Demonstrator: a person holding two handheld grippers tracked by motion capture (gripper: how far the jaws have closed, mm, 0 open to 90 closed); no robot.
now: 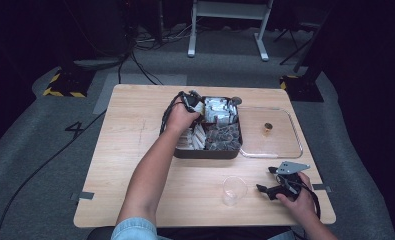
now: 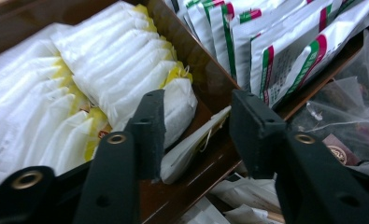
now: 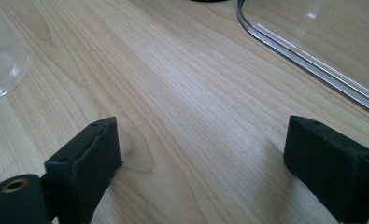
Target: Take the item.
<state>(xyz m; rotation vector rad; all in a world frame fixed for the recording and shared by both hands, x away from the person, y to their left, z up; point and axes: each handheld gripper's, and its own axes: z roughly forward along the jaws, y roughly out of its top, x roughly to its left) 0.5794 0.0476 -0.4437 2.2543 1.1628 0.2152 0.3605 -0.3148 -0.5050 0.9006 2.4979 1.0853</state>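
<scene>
My left tongs [image 2: 196,135] sit released around a white tea bag [image 2: 184,149] at frame centre, inside the dark box [image 2: 210,79]. My right tongs [image 3: 201,163] rest released on the surface [image 3: 182,93].

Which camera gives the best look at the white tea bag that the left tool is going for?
The left gripper view. There the white tea bag sits close up between the left tool's jaws, at the end of its row. In the high view the person's hand covers that corner of the compartment box. The right gripper view looks at bare table.
</scene>
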